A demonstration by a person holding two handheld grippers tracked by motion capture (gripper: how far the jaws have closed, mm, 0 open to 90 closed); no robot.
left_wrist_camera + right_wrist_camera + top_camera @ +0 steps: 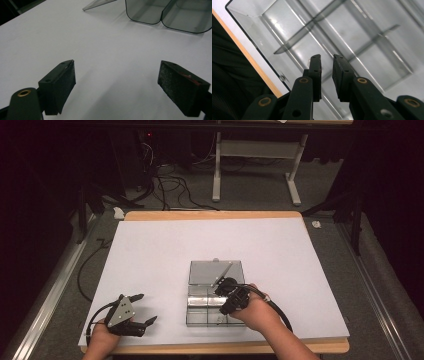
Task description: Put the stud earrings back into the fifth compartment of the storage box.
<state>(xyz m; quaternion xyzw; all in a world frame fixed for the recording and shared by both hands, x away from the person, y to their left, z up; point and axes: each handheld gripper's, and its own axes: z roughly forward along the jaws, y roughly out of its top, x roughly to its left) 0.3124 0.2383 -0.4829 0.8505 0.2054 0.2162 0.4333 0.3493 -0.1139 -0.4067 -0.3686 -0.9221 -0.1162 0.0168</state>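
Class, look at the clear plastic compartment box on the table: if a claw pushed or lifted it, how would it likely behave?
The clear box looks thin-walled and holds nothing visible, so it is probably light and would slide easily on the smooth white table. Its glossy walls may slip between pads. The open lid might flap if lifted.

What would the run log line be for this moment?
left tool: open, resting on table, holding nothing | right tool: nearly closed, over clear divided box, nothing seen between jaws | box lid: open

We note the left gripper (145,309) low at near left, jaws spread wide, right gripper (327,65) angled downward, jaws nearly closed with a narrow gap.
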